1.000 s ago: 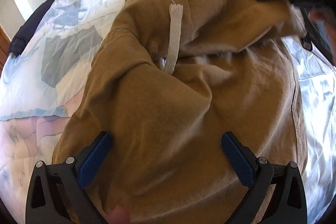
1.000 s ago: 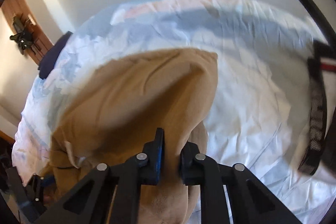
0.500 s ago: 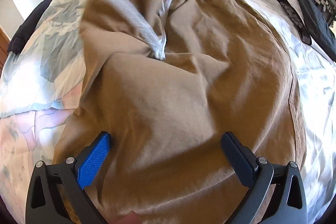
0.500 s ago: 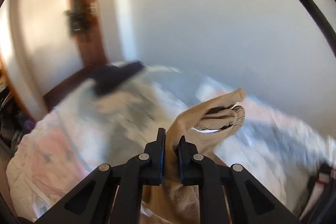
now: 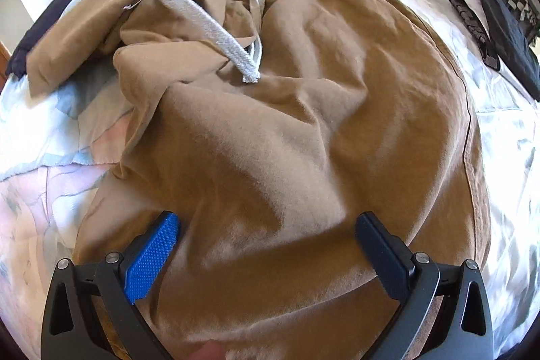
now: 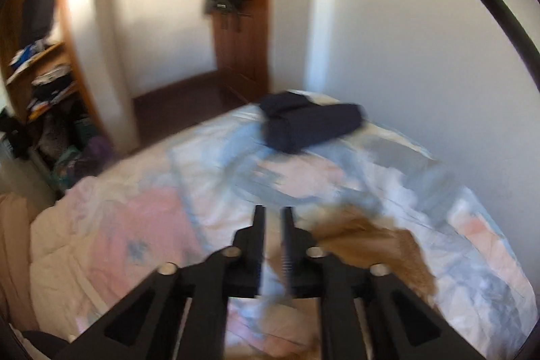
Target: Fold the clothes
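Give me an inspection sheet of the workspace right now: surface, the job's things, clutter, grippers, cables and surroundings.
Surface: bed with a rumpled pastel patterned quilt.
Job's things: tan drawstring trousers spread crumpled, one part flopped over to the left; white drawstring lying on top.
Clutter: folded dark navy garment at the far corner; black garments and a checkered item at the right edge.
Grippers: left gripper wide open above the trousers; right gripper has just been opening, narrow gap, nothing clamped, view blurred.
Cables: nothing seen.
Surroundings: white walls, wooden door with things hanging on it, cluttered wooden shelves.
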`<act>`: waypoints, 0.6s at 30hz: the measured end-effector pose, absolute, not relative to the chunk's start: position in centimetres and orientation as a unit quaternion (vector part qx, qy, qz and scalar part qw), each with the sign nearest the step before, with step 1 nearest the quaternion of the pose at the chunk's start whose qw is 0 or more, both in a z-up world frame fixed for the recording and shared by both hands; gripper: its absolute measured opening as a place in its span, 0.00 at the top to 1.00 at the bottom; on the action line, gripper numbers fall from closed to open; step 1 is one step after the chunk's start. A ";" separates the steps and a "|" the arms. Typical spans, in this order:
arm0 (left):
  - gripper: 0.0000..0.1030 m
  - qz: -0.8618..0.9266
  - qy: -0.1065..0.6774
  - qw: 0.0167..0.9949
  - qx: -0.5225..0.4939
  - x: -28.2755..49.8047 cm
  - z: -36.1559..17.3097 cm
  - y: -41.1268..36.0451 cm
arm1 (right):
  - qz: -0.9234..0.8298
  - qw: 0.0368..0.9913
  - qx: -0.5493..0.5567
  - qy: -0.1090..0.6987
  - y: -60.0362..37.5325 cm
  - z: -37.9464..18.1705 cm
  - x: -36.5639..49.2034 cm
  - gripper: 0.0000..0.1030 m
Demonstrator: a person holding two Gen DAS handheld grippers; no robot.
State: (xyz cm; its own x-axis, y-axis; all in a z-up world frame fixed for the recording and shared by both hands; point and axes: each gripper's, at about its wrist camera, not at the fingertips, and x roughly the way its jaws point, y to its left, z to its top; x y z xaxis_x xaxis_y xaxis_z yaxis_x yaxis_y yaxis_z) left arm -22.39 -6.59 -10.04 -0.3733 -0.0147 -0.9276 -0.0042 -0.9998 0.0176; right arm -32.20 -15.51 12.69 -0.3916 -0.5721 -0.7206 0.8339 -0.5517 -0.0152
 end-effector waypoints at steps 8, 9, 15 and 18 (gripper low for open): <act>0.00 -0.835 0.011 -0.001 0.550 -22.9 -8.6 -8.4 | -0.832 0.317 0.439 0.124 -4.1 7.6 -38.8 0.11; 0.00 -0.844 0.028 -0.003 0.536 -22.9 -7.7 -9.1 | -0.830 0.312 0.449 0.112 -3.2 6.3 -39.1 0.08; 0.00 -0.897 0.081 0.107 0.422 -20.6 -2.6 -15.2 | -0.835 0.345 0.410 0.125 -4.8 3.5 -39.1 0.08; 0.00 -0.918 0.122 0.135 0.353 -19.5 -1.2 -16.5 | -0.808 0.416 0.375 0.181 -9.5 3.6 -38.1 0.00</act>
